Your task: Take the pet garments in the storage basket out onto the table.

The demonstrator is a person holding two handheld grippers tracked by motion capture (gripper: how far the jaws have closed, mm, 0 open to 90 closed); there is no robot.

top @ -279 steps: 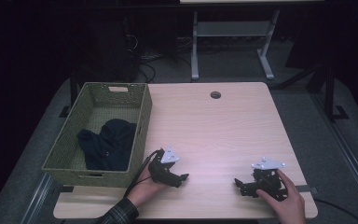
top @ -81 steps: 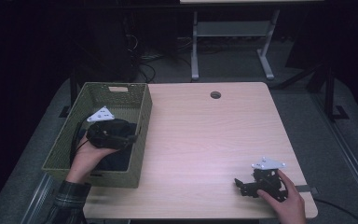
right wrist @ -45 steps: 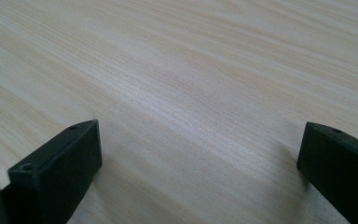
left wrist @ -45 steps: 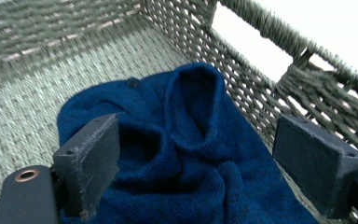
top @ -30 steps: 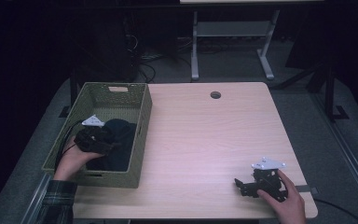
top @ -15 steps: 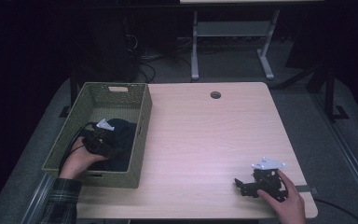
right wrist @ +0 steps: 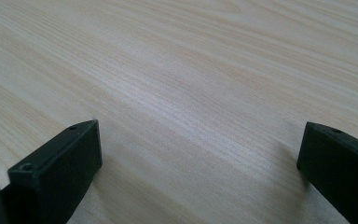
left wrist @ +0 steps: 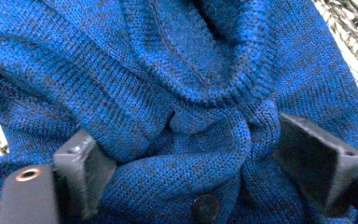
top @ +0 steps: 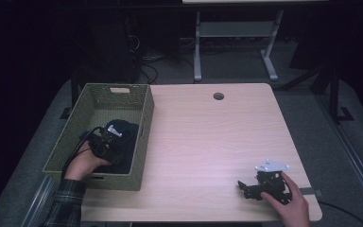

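A dark blue knit garment (top: 126, 128) lies bunched in the woven olive basket (top: 147, 113) at the table's left. My left gripper (top: 109, 143) reaches down into the basket and is pushed into the cloth. In the left gripper view its jaws stand wide, and a thick fold of the blue knit (left wrist: 168, 70) bulges between them and touches both pads. The left gripper (left wrist: 189, 149) has just been closing in on that fold. My right gripper (top: 246, 188) rests on the table near the front right corner. Its jaws (right wrist: 200, 154) are open over bare wood.
The light wood table (top: 208, 137) has a round cable hole (top: 218, 96) near its far edge. A metal stand (top: 231, 33) and cables sit on the dark floor beyond. A person's sleeve (top: 66, 203) comes in at the bottom left.
The left hand has sunk lower into the basket and shifted a little to the right, onto the garment. The right hand and its gripper have stayed put.
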